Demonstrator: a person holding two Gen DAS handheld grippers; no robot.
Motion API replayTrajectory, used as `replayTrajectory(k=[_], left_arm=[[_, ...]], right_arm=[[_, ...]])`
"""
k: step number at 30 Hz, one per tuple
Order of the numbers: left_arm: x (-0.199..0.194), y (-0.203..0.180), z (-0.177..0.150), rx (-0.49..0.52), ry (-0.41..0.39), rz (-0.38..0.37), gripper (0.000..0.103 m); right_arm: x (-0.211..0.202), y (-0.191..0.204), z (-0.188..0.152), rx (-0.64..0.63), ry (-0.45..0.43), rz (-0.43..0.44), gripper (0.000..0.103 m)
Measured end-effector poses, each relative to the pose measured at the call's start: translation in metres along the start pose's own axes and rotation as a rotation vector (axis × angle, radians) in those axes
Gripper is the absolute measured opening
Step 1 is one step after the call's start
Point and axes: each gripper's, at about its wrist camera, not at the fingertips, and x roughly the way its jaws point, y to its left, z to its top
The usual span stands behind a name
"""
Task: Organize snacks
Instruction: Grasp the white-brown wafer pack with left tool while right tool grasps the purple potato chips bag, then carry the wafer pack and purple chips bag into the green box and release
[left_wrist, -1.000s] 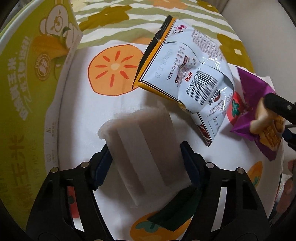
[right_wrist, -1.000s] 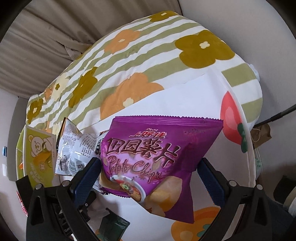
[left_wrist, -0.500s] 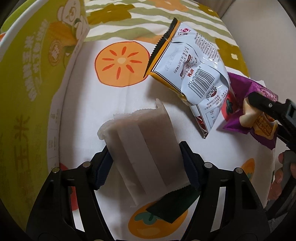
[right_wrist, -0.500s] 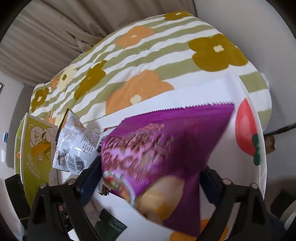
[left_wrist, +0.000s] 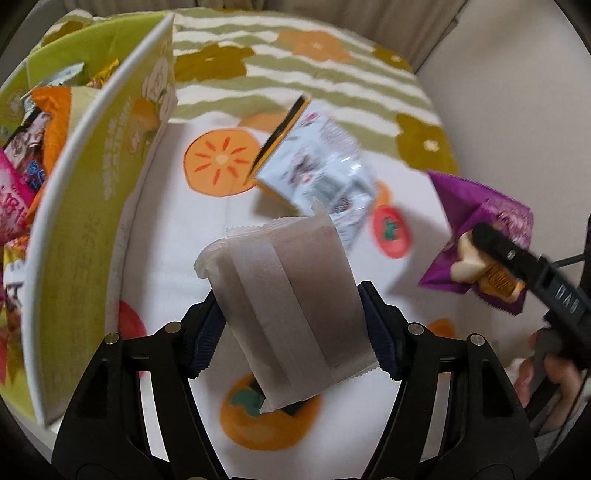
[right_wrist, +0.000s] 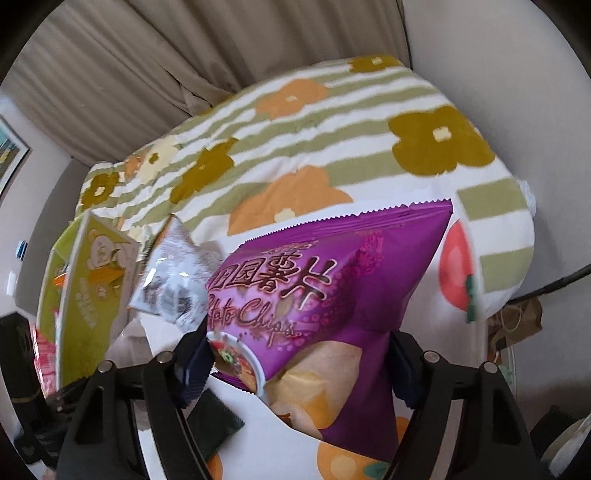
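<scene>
Left tongs (left_wrist: 291, 328) clamp grey packet (left_wrist: 291, 299)

The left gripper (left_wrist: 291, 328) points steeply down, its jaws clamped on a grey packet (left_wrist: 291, 306). The right gripper (right_wrist: 299, 365), jaws just closed in, pinches a purple bag (right_wrist: 332, 295). A hand (left_wrist: 546, 380) grips its handle.
</scene>
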Motion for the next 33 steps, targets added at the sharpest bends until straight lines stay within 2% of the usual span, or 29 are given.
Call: replayTrajectory(k=[4, 9, 14, 18, 26, 33], left_arm=[[-0.04, -0.01, -0.002, -0.01, -0.08, -0.038, 0.066], [-0.099, -0.007, 0.0, -0.024, -0.178, -0.058, 0.066], [-0.15, 0.019, 0.009, -0.033, -0.262, -0.039, 0.066], [-0.177, 0.055, 0.023, -0.046, -0.306, -0.015, 0.066], [-0.197, 0.146, 0.065, -0.008, -0.295, 0.02, 0.066], [-0.169, 0.222, 0.108, 0.073, -0.2, 0.077, 0.066]], right_arm=[[-0.035, 0.016, -0.004, -0.092, -0.053, 0.026, 0.075], [-0.066, 0.044, -0.005, -0.175, -0.087, 0.114, 0.074], [-0.084, 0.089, -0.006, -0.251, -0.116, 0.192, 0.074], [-0.089, 0.128, -0.008, -0.304, -0.134, 0.236, 0.074], [-0.067, 0.227, -0.001, -0.312, -0.155, 0.301, 0.074], [-0.031, 0.291, 0.006, -0.264, -0.131, 0.275, 0.074]])
